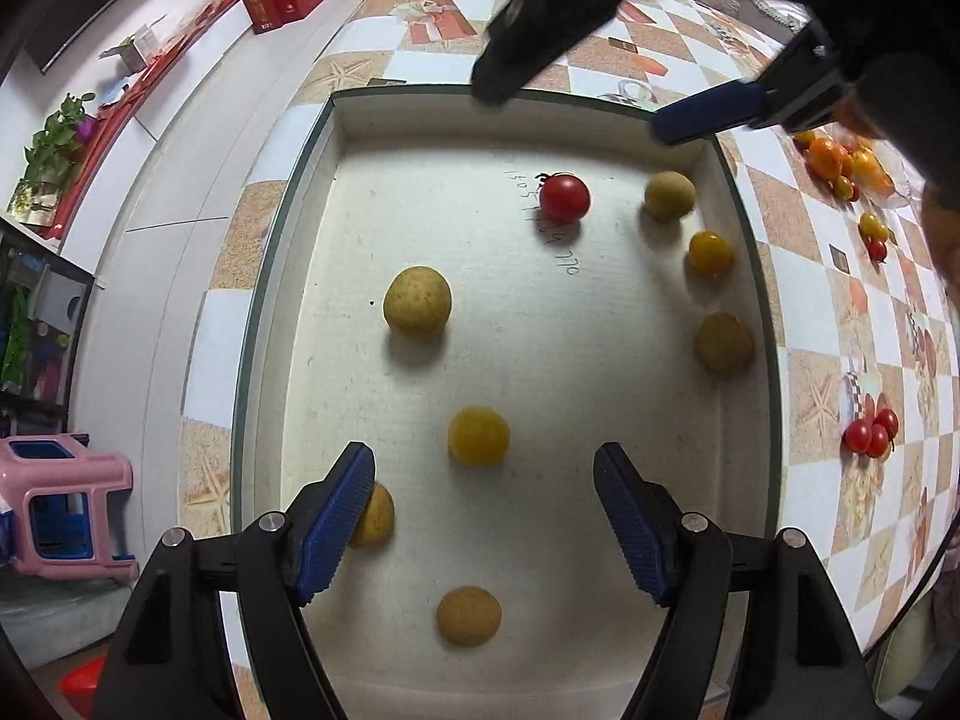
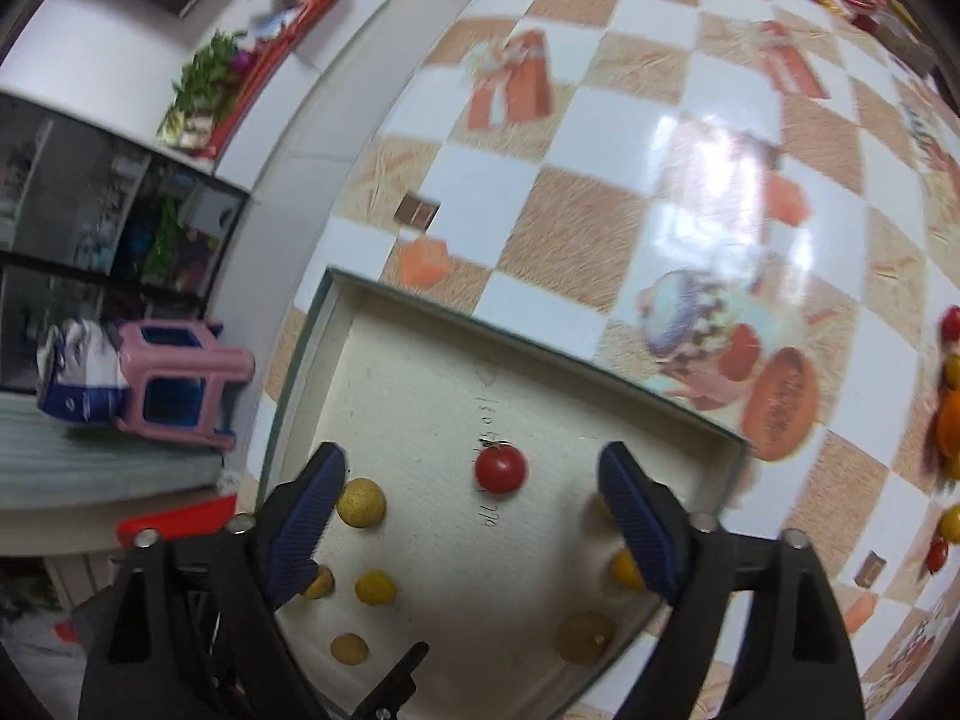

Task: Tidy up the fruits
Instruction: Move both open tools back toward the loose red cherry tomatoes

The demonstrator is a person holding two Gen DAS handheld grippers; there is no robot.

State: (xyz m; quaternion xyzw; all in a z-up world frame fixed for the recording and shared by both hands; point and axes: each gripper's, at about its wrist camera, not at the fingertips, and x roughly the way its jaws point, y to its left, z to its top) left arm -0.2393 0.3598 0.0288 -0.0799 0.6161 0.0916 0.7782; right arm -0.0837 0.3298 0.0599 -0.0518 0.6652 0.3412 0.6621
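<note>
Left gripper [image 1: 483, 531]: blue ribbed pads spread wide, holding nothing, above the near end of the tray [image 1: 288, 192].

Tray: shallow, white, green-edged, on the checkered tablecloth [image 1: 840, 324]. Handwritten digits on its floor beside the red tomato [image 1: 564, 197]; not legible.

Contents, left wrist view, eight pieces:
- Red cherry tomato, one, far centre.
- Yellow cherry tomatoes, two: one [image 1: 478, 435] between the left pads, one [image 1: 710, 252] by the right wall.
- Tan round fruits, five: centre-left [image 1: 417, 300], behind the left pad [image 1: 375, 515], nearest [image 1: 468, 615], two along the right wall [image 1: 669, 195] [image 1: 723, 342].

Right gripper [image 2: 471, 516]: pads spread, empty, over the tray's far part.

Tablecloth, right of tray: red tomato cluster [image 1: 871, 431]; mixed orange and yellow pile [image 1: 840, 168].
</note>
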